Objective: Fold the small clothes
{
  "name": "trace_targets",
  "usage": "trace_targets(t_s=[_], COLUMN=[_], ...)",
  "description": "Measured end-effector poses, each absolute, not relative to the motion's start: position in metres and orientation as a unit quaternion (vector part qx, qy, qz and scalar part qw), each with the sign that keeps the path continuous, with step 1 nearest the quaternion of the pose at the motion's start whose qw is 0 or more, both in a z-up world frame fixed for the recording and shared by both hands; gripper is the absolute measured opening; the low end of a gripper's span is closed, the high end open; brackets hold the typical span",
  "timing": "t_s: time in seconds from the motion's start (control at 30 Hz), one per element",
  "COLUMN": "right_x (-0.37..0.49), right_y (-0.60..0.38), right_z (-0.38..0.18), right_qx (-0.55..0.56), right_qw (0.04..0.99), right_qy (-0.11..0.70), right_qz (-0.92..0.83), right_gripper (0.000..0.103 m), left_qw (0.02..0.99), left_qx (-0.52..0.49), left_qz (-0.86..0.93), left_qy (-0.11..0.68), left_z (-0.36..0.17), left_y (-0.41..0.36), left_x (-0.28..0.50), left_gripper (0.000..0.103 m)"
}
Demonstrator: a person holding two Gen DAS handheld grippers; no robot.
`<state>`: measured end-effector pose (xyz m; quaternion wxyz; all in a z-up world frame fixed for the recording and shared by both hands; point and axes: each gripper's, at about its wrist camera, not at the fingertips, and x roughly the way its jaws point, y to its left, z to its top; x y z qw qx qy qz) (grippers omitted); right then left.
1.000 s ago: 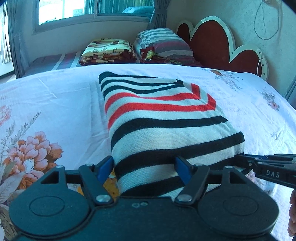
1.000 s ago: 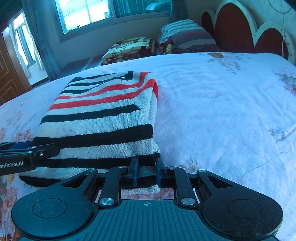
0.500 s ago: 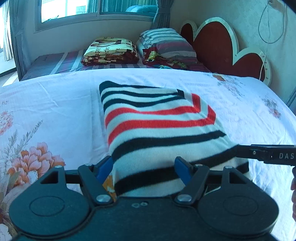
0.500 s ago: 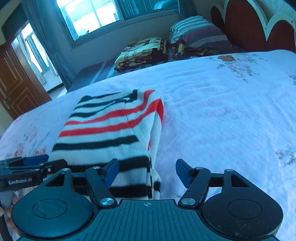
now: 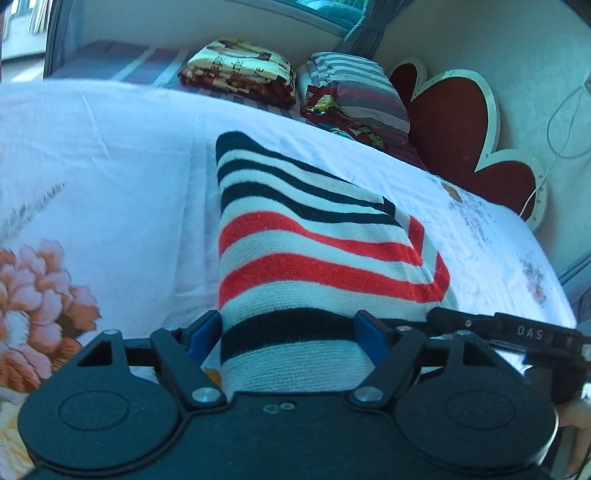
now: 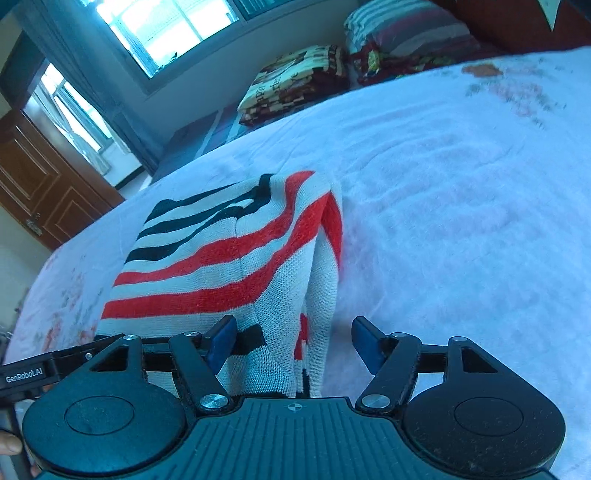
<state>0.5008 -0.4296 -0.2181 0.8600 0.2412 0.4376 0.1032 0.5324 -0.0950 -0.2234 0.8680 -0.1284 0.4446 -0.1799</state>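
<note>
A folded sweater (image 5: pixel 314 258) with black, red and white stripes lies on the bed. Its near end fills the gap between the blue pads of my left gripper (image 5: pixel 286 330), whose jaws are opening; the left pad stands just off the cloth. In the right wrist view the sweater (image 6: pixel 221 266) shows its layered right edge. That edge sits between the jaws of my right gripper (image 6: pixel 293 336), which is open, with bare sheet in front of its right pad. Each gripper shows in the other's view: the right gripper (image 5: pixel 517 332) and the left gripper (image 6: pixel 37 373).
The bed has a white floral sheet (image 5: pixel 110 177). Folded blankets (image 5: pixel 240 74) and a striped pillow (image 5: pixel 354 85) lie at its head by a red headboard (image 5: pixel 461 122). A window (image 6: pixel 177 26) and a brown door (image 6: pixel 40 184) are at the left.
My right gripper opened and let go of the sweater's near corner. Both grippers slid forward along the sweater and rolled, so the room now looks tilted.
</note>
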Motion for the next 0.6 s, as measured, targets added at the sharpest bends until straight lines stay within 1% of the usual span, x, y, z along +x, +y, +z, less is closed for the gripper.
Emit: trace_targets(t_s=[0.23,0.27,0.3,0.33,0.4,0.53,0.6], right_x=[0.500,0.501,0.500,0.500,0.500,0.502,0.499], right_y=[-0.430,-0.430,-0.432,-0.433,-0.433,-0.426,-0.421], right_z=[-0.224,-0.224,-0.225,-0.226,-0.228,-0.229,-0.225], right_qx=[0.249,0.254,0.269,0.275,0.277,0.281,0.272], right_qw=[0.860,0.858,0.853,0.851,0.852,0.857,0.861], right_qy=[0.424,0.425,0.425,0.424,0.422,0.411,0.412], right_qz=[0.134,0.137,0.139,0.142,0.141,0.130,0.120], right_gripper=[0.067,0.059,0.056,0.051,0.051,0.051,0.047], left_qw=[0.835,0.835,0.834,0.833,0.832,0.837,0.845], left_qx=[-0.217,-0.217,-0.217,-0.221,-0.228,-0.224,-0.211], left_qz=[-0.208,-0.210,-0.212,-0.212,-0.213,-0.208,-0.203], left_qy=[0.461,0.460,0.460,0.460,0.459,0.454,0.448], left_z=[-0.246,-0.247,-0.246,-0.245,-0.245,-0.248,-0.246], left_y=[-0.079,-0.079,-0.079,-0.079,-0.077,-0.082,-0.088], left_x=[0.542,0.541,0.541,0.542,0.542,0.542,0.539], left_gripper=[0.075,0.074,0.072,0.070,0.066,0.066,0.065])
